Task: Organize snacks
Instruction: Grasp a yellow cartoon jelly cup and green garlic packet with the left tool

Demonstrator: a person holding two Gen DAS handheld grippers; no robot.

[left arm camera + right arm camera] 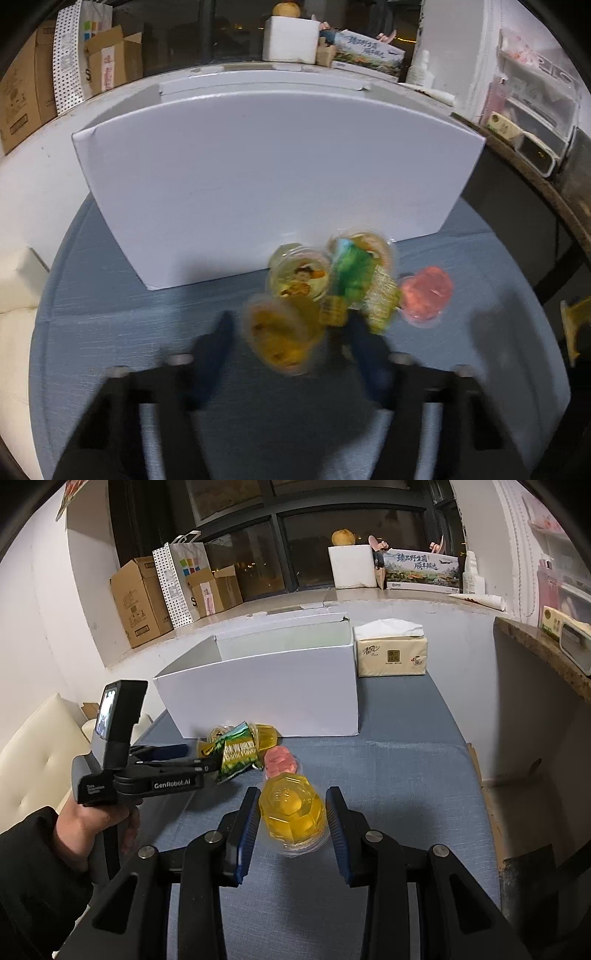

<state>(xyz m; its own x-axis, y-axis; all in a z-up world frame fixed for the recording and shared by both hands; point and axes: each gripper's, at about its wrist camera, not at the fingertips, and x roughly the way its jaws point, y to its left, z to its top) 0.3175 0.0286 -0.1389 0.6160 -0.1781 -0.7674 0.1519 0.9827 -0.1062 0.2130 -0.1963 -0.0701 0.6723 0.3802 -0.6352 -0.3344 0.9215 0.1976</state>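
Left wrist view: left tool [288, 325], dark blue fingers [216, 343] set part-way apart around an orange-yellow jelly cup [280, 334]; blur hides whether the pads press on it, so a grip cannot be told. Just beyond, a cluster on the blue-grey bench [110, 325]: a yellow jelly cup with a cartoon lid [301, 278], a green snack packet [354, 280], a pink jelly cup [426, 293] to its right. Behind the cluster, a white box [266, 166], near wall facing the camera. Right wrist view: right tool [291, 812], narrowed, blue-edged pads against both sides of a clear yellow jelly cup [291, 808], lid toward the camera. Ahead, the pink jelly cup [280, 762], the green snack packet [238, 755] and further yellow cups at the foot of the open white box [266, 698]. Tissue pack [391, 655] just beside the box, at right. Left tool [188, 755] reaches into the cluster, held by a hand [99, 819] in a dark sleeve.
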